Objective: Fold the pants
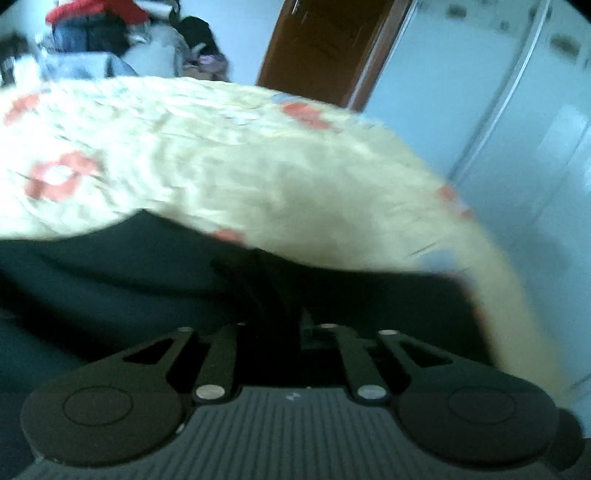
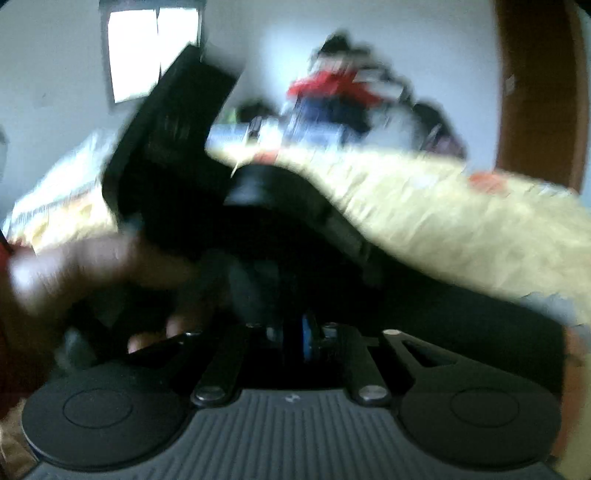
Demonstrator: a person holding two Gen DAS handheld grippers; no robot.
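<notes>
The dark pants (image 1: 110,273) lie on a cream bedspread (image 1: 229,162) with red patches. In the left wrist view my left gripper (image 1: 273,295) is shut on a bunched fold of the pants, which hides its fingertips. In the right wrist view my right gripper (image 2: 295,325) is shut on dark pants cloth (image 2: 461,314). The other gripper's black body (image 2: 173,147) and the hand holding it (image 2: 92,273) fill the left of that view, close to my right gripper. Both views are blurred.
A pile of red, blue and dark clothes (image 1: 99,33) sits beyond the far side of the bed, also in the right wrist view (image 2: 340,96). A brown door (image 1: 325,48) and a white wardrobe (image 1: 498,110) stand on the right. A window (image 2: 147,48) is in the wall.
</notes>
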